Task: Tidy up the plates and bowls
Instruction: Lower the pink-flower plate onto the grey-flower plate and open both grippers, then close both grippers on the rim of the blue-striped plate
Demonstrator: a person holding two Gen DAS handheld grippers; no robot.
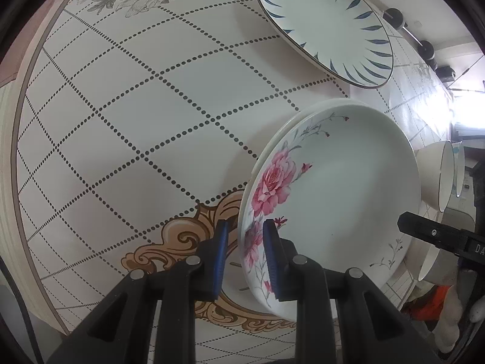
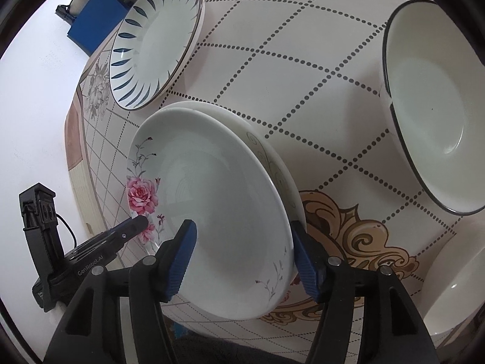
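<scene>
A white plate with pink roses (image 1: 348,182) (image 2: 218,212) lies on a second white plate (image 1: 303,113) (image 2: 272,157) with a faint gold swirl. My left gripper (image 1: 245,233) is shut on the rose plate's near rim, one blue pad inside and one outside; its black finger (image 2: 133,227) shows in the right wrist view. My right gripper (image 2: 242,230) stands open astride the opposite rim, its pads (image 2: 182,257) apart from the plate. One of its fingers (image 1: 424,233) shows in the left wrist view.
A plate with blue leaf marks (image 1: 324,21) (image 2: 154,39) lies farther off on the patterned round table (image 1: 151,121). A dark-rimmed white bowl (image 2: 430,97) and another white bowl (image 2: 454,297) stand on the right. The table edge (image 2: 75,166) and a blue box (image 2: 97,24) are at left.
</scene>
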